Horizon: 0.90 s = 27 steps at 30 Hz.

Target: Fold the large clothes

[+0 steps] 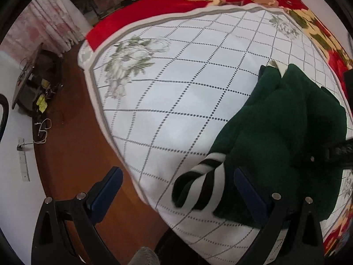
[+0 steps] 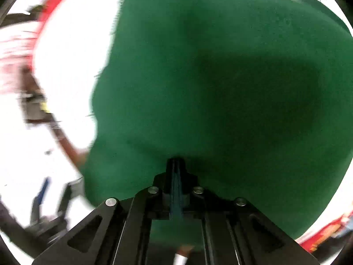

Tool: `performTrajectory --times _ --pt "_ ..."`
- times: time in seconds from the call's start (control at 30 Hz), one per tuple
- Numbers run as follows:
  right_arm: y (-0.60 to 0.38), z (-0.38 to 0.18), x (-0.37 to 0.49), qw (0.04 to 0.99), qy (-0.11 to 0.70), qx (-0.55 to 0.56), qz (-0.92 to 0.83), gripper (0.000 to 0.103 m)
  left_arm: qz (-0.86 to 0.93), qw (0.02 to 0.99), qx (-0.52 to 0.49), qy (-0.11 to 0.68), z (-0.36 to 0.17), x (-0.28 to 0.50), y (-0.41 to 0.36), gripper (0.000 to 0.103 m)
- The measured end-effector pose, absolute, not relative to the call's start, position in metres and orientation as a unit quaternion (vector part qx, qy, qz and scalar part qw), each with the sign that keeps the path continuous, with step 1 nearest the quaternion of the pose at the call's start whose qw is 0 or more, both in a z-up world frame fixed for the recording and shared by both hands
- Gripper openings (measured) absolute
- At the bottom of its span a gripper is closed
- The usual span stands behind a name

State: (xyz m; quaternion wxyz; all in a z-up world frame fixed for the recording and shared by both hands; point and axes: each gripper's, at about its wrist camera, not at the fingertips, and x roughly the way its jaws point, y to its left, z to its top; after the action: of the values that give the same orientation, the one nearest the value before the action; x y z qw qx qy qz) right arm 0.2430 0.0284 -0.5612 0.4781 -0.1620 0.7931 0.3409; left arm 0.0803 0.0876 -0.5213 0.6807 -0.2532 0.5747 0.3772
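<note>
While the right gripper [image 2: 176,167] pinches the green sweater [image 2: 220,88], the left gripper [image 1: 176,181] hangs spread wide above the bed's edge.

In the left wrist view the left gripper's two blue-padded fingers [image 1: 106,190] stand well apart with nothing between them, angled down over the white quilted bedspread [image 1: 176,99] and the brown floor [image 1: 72,154]; the sweater [image 1: 286,132] lies bunched on the bedspread near its corner, its black-and-white striped cuff [image 1: 198,187] just ahead of the pads. In the blurred right wrist view the jaws are pressed together on a fold of the sweater, which fills most of the frame. A red floral blanket [image 1: 154,6] lies beyond the bedspread.
</note>
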Motion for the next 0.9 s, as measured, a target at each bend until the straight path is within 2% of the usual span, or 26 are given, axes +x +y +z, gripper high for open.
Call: performTrajectory --times 0.07,0.17,0.2,0.3,0.37,0.4,0.43,0.5,0.6,0.67,0.8,0.87,0.9 --pt "0.028 -0.566 0.225 0.458 0.796 -0.168 0.358 0.003 0.384 0.677 -0.25 0.576 -0.518 0.072 0.082 0.103" --pt "0.035 -0.615 0.207 0.483 0.779 -0.197 0.347 0.001 0.389 0.669 -0.24 0.585 -0.523 0.065 0.074 0.103" --pt "0.036 -0.628 0.216 0.493 0.777 -0.178 0.348 0.0 0.388 0.666 -0.24 0.59 -0.525 0.064 0.073 0.103" --pt "0.032 -0.637 0.24 0.442 0.828 -0.115 0.326 0.0 0.381 0.663 -0.249 0.595 -0.525 0.064 0.071 0.103" --pt "0.017 -0.613 0.255 0.445 0.812 -0.101 0.364 0.007 0.369 0.675 -0.246 0.589 -0.518 0.073 0.071 0.103" --pt "0.004 -0.599 0.264 0.464 0.799 -0.095 0.37 0.024 0.363 0.685 -0.246 0.582 -0.514 0.078 0.073 0.103" --pt "-0.014 -0.582 0.276 0.486 0.785 -0.082 0.375 0.047 0.356 0.693 -0.251 0.574 -0.51 0.085 0.075 0.103" --pt "-0.055 -0.554 0.309 0.525 0.763 -0.035 0.375 0.072 0.346 0.698 -0.278 0.563 -0.507 0.093 0.083 0.103" --pt "-0.132 -0.532 0.343 0.599 0.727 0.037 0.333 0.074 0.345 0.692 -0.342 0.533 -0.506 0.09 0.088 0.103" --pt "-0.187 -0.536 0.357 0.629 0.714 0.076 0.298 0.074 0.339 0.676 -0.398 0.519 -0.518 0.078 0.08 0.103" --pt "-0.252 -0.583 0.374 0.611 0.736 0.099 0.275 0.074 0.322 0.642 -0.45 0.53 -0.549 0.067 0.065 0.101" --pt "-0.247 -0.616 0.389 0.573 0.752 0.127 0.299 0.074 0.318 0.645 -0.458 0.523 -0.555 0.07 0.067 0.101" --pt "-0.238 -0.635 0.379 0.556 0.757 0.141 0.313 0.078 0.318 0.647 -0.453 0.524 -0.554 0.073 0.068 0.101"
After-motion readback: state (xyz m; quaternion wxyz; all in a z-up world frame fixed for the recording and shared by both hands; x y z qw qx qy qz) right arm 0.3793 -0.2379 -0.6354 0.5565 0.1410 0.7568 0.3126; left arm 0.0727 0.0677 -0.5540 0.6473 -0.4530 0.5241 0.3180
